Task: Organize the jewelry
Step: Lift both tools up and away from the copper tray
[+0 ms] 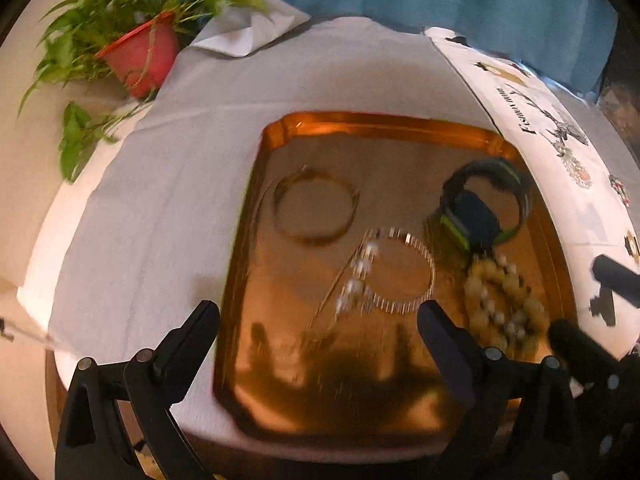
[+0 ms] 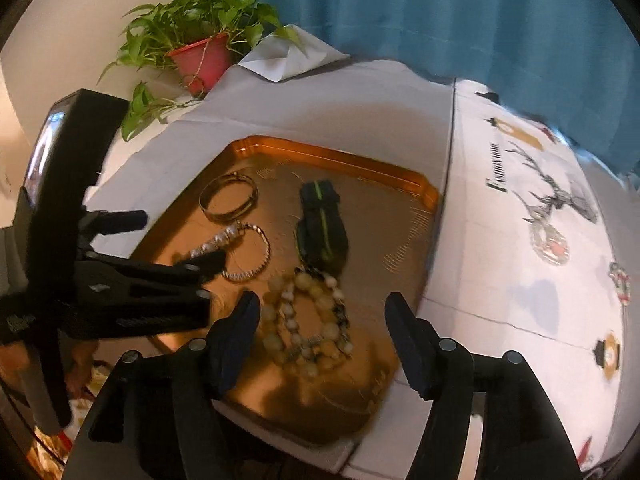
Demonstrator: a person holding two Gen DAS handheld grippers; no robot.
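On the copper tray (image 2: 352, 160) the bead bracelets (image 2: 308, 320) are framed by the right gripper (image 2: 320, 320), jaws spread and empty. The left gripper (image 1: 320, 320), likewise spread, is seen whole only from the right wrist.

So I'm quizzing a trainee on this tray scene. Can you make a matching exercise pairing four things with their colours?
Things:
1. plant pot
2. curtain
3. watch strap
4. bangle

Colours:
A. black with a green stripe
B. gold
C. red
D. blue

Pairs: 1-C, 2-D, 3-A, 4-B
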